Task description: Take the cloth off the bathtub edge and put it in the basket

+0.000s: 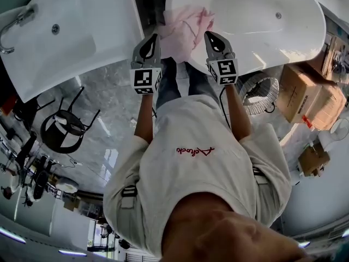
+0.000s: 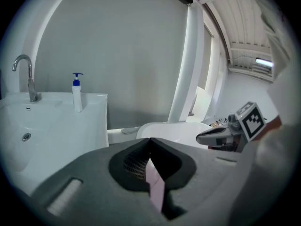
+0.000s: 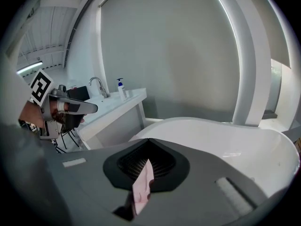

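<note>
The cloth [image 1: 182,31] is pink. The left gripper [image 1: 152,38] has its jaws shut tight on one bit of it. The right gripper [image 1: 209,36] has its jaws shut tight on another bit. The cloth hangs between them, over the near rim of the white bathtub [image 1: 262,64]. The wire basket [image 1: 260,96] sits on the floor beside the tub, on the right. Far off, a soap bottle [image 2: 77,93] stands near a tap [image 2: 28,76].

Head view looks steeply down from overhead; each gripper view sits close behind its own jaws, facing outward; all share the oval bathtub [image 1: 262,31] [image 2: 171,128] [image 3: 225,135].
</note>
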A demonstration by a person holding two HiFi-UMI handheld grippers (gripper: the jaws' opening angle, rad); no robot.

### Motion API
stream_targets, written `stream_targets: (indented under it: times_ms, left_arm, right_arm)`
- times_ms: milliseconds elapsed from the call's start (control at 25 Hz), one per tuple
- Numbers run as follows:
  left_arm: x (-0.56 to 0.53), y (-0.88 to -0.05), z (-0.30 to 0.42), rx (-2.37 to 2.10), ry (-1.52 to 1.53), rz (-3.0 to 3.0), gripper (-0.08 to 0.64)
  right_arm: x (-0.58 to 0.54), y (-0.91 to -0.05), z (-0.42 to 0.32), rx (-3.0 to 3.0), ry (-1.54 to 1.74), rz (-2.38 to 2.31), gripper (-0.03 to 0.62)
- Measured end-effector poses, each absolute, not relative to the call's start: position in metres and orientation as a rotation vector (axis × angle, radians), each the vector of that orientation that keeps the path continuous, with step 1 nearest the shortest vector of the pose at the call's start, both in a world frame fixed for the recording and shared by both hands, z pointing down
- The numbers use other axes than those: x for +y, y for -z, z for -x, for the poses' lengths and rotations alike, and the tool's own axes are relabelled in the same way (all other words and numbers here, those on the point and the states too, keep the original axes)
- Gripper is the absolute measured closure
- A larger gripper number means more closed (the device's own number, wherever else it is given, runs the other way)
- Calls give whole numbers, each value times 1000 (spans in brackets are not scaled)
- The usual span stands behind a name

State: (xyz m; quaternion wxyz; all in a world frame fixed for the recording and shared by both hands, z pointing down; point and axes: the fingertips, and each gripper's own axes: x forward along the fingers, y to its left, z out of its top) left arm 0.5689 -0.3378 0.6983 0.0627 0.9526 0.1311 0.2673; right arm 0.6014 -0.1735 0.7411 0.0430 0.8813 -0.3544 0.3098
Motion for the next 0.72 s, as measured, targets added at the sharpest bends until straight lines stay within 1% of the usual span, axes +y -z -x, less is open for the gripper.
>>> stream_targets:
  times_ms: [440,560,720]
  left_arm:
    - [-320,-736,-536,436,-846,-2852,560]
    - [-304,-756,-526,533,-943,-2856,560]
    - [-289,-789,-507,677,-1164,-2942,560]
  right_arm:
    - [-170,-792,-577,-1132,-1046,-2616,586]
    - [-170,-801,-574,-1167,-1047,-2571,584]
    - [-178,-810,-568,-1258,-981,-2399,584]
